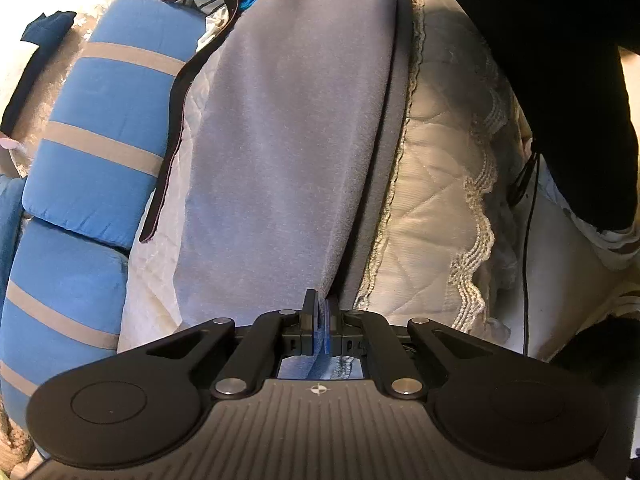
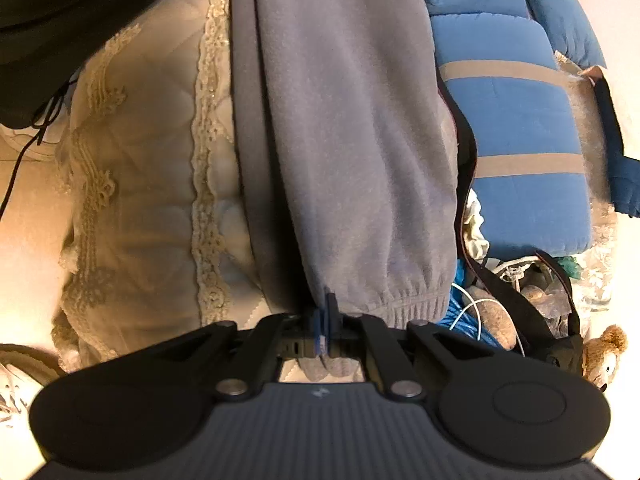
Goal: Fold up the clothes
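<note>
Grey fleece is pinched in both grippers: the left gripper [image 1: 320, 312] and the right gripper [image 2: 325, 312] are clenched on the long grey fleece trousers [image 1: 280, 140], stretched over the cream quilted bed [image 1: 432, 200]. Both ends should stay taut and level while lowering.

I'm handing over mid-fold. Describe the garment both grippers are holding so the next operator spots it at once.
Find the cream quilted bedspread with lace trim. Between it and the blue cushion with tan stripes lies a long grey fleece garment, pinched by the left gripper and the right gripper. Only it is plain grey and fuzzy, with a gathered elastic cuff.
</note>
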### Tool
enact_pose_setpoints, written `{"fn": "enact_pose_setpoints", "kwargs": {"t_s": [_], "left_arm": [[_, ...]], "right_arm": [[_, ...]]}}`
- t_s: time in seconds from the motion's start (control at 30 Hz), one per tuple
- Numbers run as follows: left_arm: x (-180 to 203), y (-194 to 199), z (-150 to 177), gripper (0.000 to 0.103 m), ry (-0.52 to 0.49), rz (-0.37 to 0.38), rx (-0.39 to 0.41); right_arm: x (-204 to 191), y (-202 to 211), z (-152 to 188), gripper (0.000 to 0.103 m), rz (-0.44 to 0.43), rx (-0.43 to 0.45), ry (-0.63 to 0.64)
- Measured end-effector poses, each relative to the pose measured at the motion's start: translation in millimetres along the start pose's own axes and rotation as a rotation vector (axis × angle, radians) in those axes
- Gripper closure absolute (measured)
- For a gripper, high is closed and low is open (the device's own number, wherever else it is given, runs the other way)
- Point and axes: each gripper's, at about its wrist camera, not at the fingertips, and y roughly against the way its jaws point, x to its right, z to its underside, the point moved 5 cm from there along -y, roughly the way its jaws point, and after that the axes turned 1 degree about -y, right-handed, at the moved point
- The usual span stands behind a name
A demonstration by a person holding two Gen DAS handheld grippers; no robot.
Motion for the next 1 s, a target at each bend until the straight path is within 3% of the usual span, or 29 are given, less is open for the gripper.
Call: {"fn": "enact_pose_setpoints", "kwargs": {"t_s": [0.47, 0.53, 0.57, 0.63, 0.67, 0.7, 0.73, 0.77, 0.8, 1.0], "left_arm": [[5, -3, 7, 0.100, -0.014, -0.009, 0.040], [5, -5, 7, 0.100, -0.007, -0.014, 0.044], [5, -5, 7, 0.099, -0.002, -0.017, 0.045], [2, -3, 8, 0.095, 0.020, -0.025, 0.048], [0, -1, 8, 0.083, 0.034, -0.037, 0.049], [-3, 1, 9, 0.065, 0.048, -0.054, 0.052], [-8, 4, 10, 0.055, 0.066, -0.065, 0.060], [-13, 8, 12, 0.034, 0.086, -0.070, 0.070], [-19, 13, 14, 0.023, 0.114, -0.058, 0.080], [-76, 38, 28, 0.021, 0.412, 0.047, 0.141]], "right_arm": [[-1, -2, -4, 0.101, -0.058, -0.071, -0.008], [1, -3, -5, 0.090, -0.059, -0.083, -0.007], [3, -3, -6, 0.076, -0.061, -0.088, -0.013], [11, -1, -8, 0.067, -0.077, -0.095, -0.054], [15, 1, -8, 0.052, -0.082, -0.097, -0.076], [20, 3, -9, 0.036, -0.085, -0.101, -0.106], [28, 6, -9, 0.029, -0.101, -0.103, -0.156], [35, 9, -9, 0.022, -0.117, -0.094, -0.204], [43, 12, -9, 0.016, -0.129, -0.086, -0.255], [109, 19, -12, 0.000, -0.127, -0.032, -0.609]]}}
